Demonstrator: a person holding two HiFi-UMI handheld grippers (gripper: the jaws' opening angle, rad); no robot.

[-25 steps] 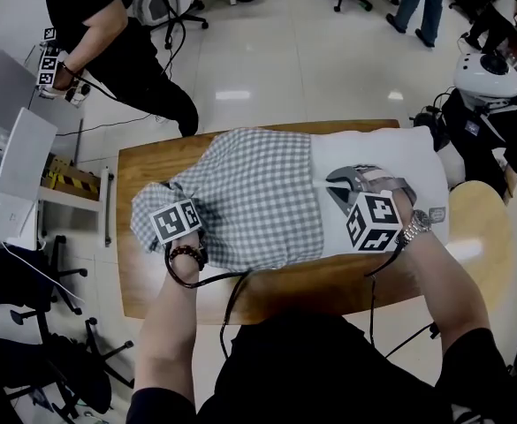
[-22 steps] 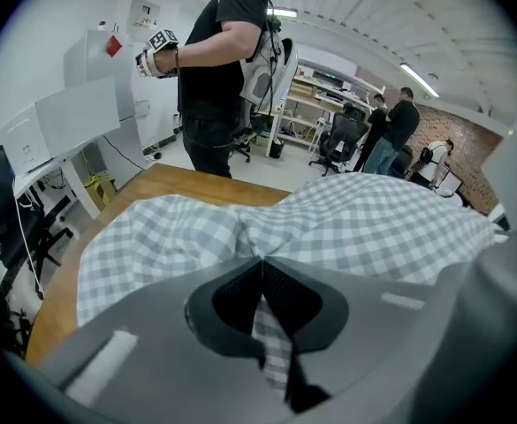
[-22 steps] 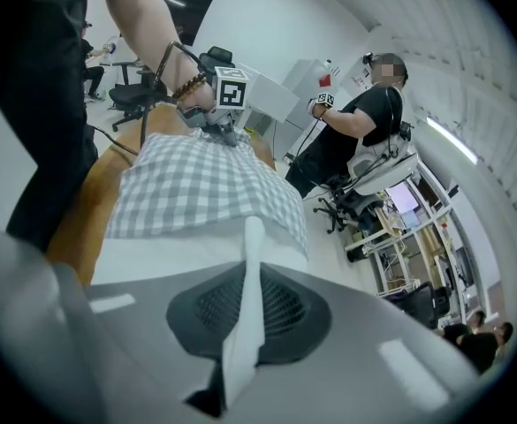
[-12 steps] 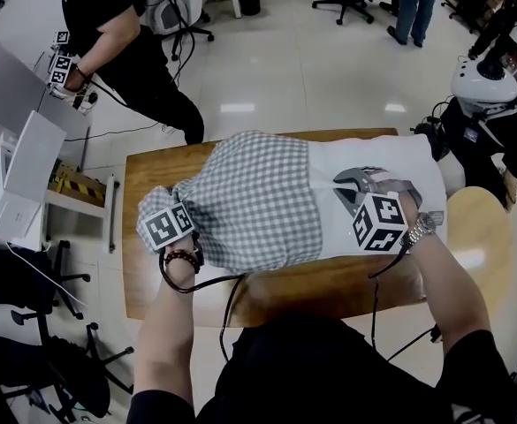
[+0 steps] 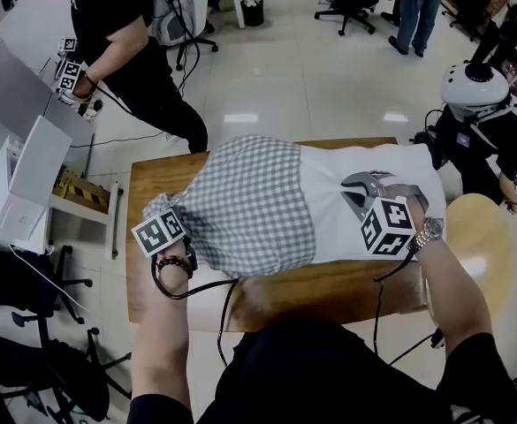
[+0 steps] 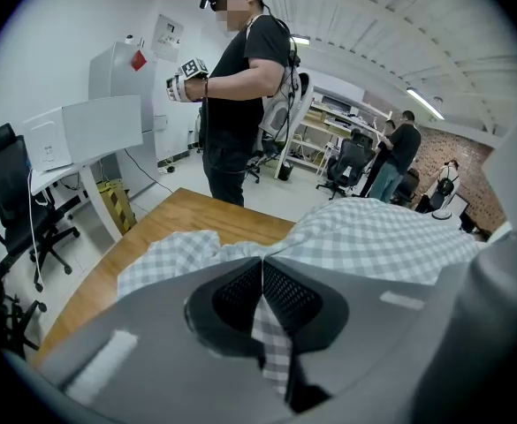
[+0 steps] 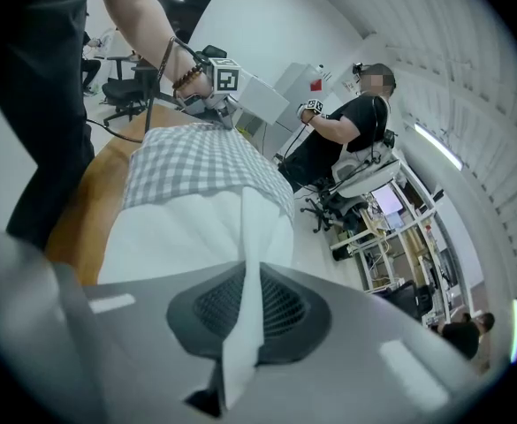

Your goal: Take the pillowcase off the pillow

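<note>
1. Pulling outward and upward, both hands have shifted in the last second. In the head view the left gripper (image 6: 260, 276) now sits nearer the left end of the worktop (image 5: 329, 290), and the right gripper (image 7: 251, 294) sits a little further right. The bundle has come up with them.
2. Both sets of fingers (image 6: 231, 297) are closed tight. The left pair pinches a fold of the grey-and-white checked pillowcase (image 5: 240, 206). The right pair pinches a ridge of the bare white pillow (image 5: 329, 228).
3. The pillowcase covers the left part of the pillow, and the right part lies bare above the worktop. The edge of the case has hardly crept along the pillow since a second ago. I judge that the opposing pull is only set up, with most of the stripping still to come.
4. The head view alone shows the whole layout: how much pillow is bare, and both marker cubes at opposite ends.
5. The left gripper view alone shows checked cloth running right down between its pads, with loose case bunched just beyond the tips.
6. The right gripper view alone shows the white fabric drawn up into a narrow pleat. It also looks along the pillow to the other hand at the far end.
7. A person in black (image 5: 125, 42) stands beyond the worktop, well apart from the pillow.
</note>
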